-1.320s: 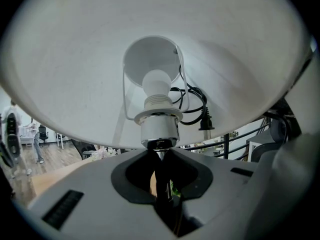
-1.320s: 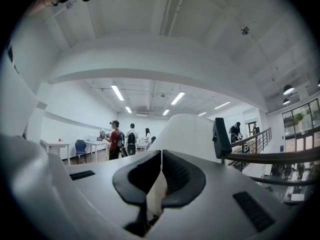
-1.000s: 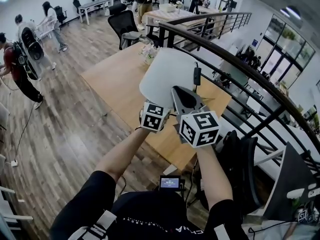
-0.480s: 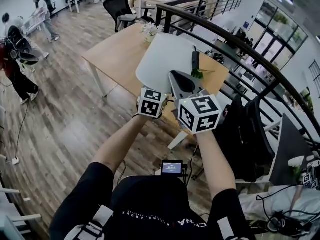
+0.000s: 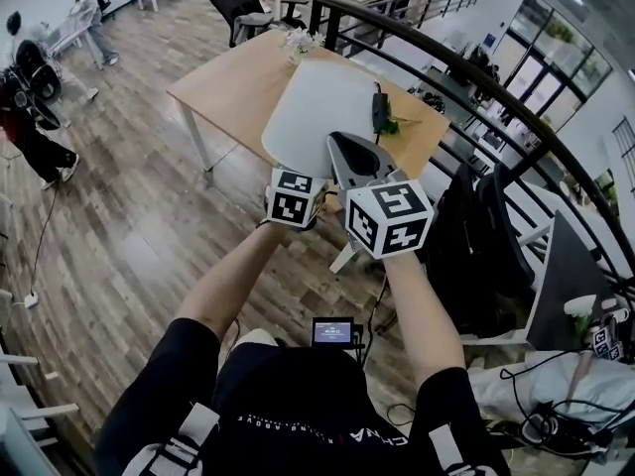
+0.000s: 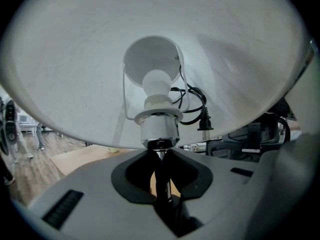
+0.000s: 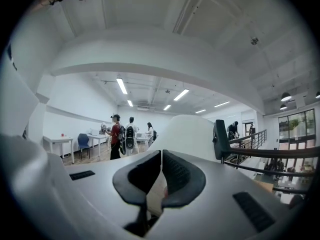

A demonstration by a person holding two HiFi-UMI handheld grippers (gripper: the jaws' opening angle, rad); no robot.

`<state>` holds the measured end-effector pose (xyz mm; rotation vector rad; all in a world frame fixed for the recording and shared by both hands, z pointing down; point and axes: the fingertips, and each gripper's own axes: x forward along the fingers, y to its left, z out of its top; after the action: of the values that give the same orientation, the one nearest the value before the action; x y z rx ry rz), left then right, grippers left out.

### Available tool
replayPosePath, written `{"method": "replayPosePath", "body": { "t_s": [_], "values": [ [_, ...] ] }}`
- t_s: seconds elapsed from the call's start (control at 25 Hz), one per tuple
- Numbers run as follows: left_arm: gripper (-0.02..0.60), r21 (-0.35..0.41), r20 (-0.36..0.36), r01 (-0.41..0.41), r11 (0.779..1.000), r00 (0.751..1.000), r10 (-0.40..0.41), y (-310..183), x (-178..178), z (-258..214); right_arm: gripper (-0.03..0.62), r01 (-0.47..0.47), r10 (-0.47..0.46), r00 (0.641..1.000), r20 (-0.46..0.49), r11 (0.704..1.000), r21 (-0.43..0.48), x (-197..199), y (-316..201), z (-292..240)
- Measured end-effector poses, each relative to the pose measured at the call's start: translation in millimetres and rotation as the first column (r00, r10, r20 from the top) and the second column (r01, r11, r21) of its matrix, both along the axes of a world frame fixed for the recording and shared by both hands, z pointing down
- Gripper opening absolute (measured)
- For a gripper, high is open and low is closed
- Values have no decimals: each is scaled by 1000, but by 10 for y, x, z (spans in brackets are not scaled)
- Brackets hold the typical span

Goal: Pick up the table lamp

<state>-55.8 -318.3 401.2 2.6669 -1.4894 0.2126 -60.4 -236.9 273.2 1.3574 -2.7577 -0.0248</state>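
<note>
On your side of the tabletop [image 5: 223, 87], up in the air with its shade over the near edge: the table lamp [image 5: 322, 117]. It looks already lifted clear. Base not in view.

Your left hand-held gripper [image 6: 160, 154] is clenched on the lamp's thin dark stem [image 6: 160, 181], just under the chrome socket [image 6: 159, 130]. Its camera looks up the stem into the white shade [image 6: 90, 59], bulb [image 6: 157, 84] at centre. So the lamp's long axis runs nearly in line with this gripper, shade end toward the tabletop, base end back toward you. Cord and plug [image 6: 204, 122] loop just beside the socket.

Your right hand-held gripper [image 7: 161, 159] has its jaws drawn together with nothing gripped. The shade sits just ahead of it. Whether it touches the rim, cannot tell.

Both forearms reach toward the tabletop side by side, grippers roughly level. The left one carries.

Judgement: one pinch on a thin rod, with the weight out beyond it. The shade end may swing or the stem may twist in the pads, so steady it with the right.
</note>
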Motion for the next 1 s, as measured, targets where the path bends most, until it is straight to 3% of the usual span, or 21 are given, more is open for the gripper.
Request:
{"method": "replayPosePath", "body": {
  "t_s": [0.2,0.48,1.0],
  "values": [
    [75,0,8,64,998,998,-64,347,128,164,32,57,-57,998,8,998,-9,192,340,165],
    [75,-32,-3,95,995,995,-95,848,493,473,32,86,-86,996,-3,996,-30,572,792,451],
    [75,-42,3,41,998,999,-41,1238,681,650,32,-20,20,1000,20,999,-34,749,1169,633]
  ]
}}
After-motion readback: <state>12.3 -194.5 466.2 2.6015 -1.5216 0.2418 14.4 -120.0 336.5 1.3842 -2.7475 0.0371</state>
